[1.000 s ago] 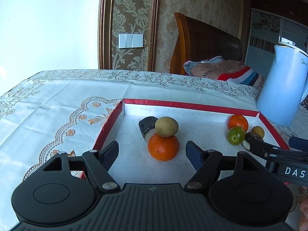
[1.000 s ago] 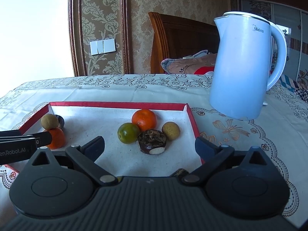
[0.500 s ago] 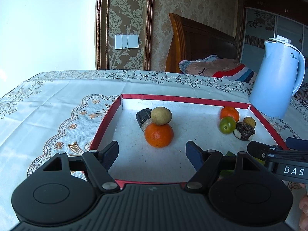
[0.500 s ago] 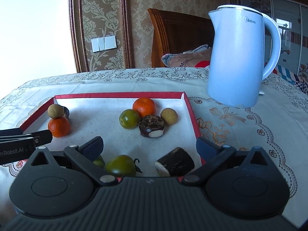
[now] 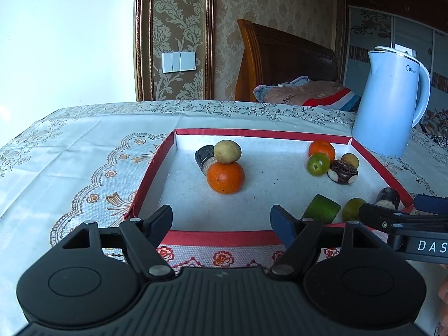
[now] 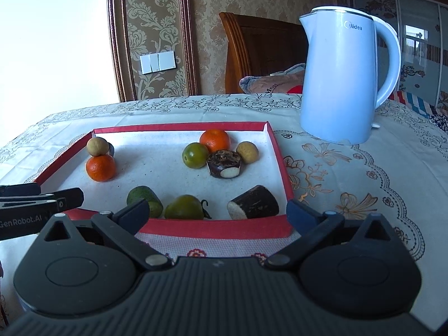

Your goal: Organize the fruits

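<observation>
A red-rimmed white tray (image 5: 221,237) (image 6: 212,228) holds the fruit. At its left lie an orange (image 5: 225,177) (image 6: 100,168), a tan round fruit (image 5: 227,151) (image 6: 97,146) and a dark piece (image 5: 203,155). At its right lie another orange (image 6: 214,140), a green fruit (image 6: 195,155), a dark brown cut piece (image 6: 224,164) and a small tan fruit (image 6: 247,152). Near the front rim lie a green chunk (image 6: 144,200), a green tomato (image 6: 184,207) and a dark cut stick (image 6: 253,203). My left gripper (image 5: 221,221) and right gripper (image 6: 217,212) are open and empty, just before the tray's front rim.
A pale blue kettle (image 6: 347,78) (image 5: 389,103) stands on the lace tablecloth (image 6: 350,173) behind the tray's right corner. A wooden headboard (image 5: 285,61) and folded bedding (image 5: 305,93) are beyond the table.
Both grippers have pulled back from over the tray to its front rim. The front fruits and the rim have come into view. Both stay open.
</observation>
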{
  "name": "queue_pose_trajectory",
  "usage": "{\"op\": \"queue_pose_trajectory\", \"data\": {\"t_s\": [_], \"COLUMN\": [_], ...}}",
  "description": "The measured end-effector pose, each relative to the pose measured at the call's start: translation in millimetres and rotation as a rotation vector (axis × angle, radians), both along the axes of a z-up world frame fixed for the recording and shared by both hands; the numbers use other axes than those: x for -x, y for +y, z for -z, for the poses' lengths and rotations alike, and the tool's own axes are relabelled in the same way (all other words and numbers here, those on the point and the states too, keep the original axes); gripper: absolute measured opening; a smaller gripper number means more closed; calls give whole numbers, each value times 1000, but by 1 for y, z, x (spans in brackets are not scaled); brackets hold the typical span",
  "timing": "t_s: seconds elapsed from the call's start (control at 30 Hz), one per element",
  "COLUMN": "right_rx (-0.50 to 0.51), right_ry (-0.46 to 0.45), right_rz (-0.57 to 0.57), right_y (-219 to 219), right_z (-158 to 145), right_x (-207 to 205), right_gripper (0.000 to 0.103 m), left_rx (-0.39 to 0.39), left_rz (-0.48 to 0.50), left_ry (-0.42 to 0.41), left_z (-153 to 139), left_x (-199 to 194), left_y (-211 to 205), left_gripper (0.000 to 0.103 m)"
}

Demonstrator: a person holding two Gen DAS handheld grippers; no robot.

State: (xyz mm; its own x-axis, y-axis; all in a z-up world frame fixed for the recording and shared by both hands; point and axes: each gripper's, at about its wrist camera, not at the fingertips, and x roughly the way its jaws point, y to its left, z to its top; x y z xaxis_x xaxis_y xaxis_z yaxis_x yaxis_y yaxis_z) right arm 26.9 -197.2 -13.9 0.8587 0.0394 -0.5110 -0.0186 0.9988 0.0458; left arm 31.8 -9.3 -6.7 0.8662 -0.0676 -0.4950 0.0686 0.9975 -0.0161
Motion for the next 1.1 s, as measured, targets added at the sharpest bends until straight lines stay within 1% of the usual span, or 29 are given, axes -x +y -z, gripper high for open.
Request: {"op": "queue_pose_trajectory", "data": {"t_s": [0.03,0.1,0.23,0.43,0.53,0.8,1.1], "right_rx": [-5,-9,-9,-10,-18,-24,-16], "right_ry": [-1,-11,-12,12,14,29,32], "right_rz": [-1,0,0,-3,-4,5,2], "right_y": [0,-1,-1,0,-1,-3,-1], "right_z": [0,-1,-1,3,5,6,6], "right_x": [2,6,7,16,21,19,19], "right_gripper": [103,103,103,103,103,103,103], "left_rx": [-4,2,11,52,51,27,35], "left_rz": [0,9,22,14,13,20,34], "left_ry": [-7,-7,-20,21,35,35,50], "left_z": [0,0,0,2,4,5,6], "left_x": [3,10,22,18,16,18,21], "left_y": [0,1,6,14,13,9,11], "left_gripper": [77,83,83,83,83,83,83]}}
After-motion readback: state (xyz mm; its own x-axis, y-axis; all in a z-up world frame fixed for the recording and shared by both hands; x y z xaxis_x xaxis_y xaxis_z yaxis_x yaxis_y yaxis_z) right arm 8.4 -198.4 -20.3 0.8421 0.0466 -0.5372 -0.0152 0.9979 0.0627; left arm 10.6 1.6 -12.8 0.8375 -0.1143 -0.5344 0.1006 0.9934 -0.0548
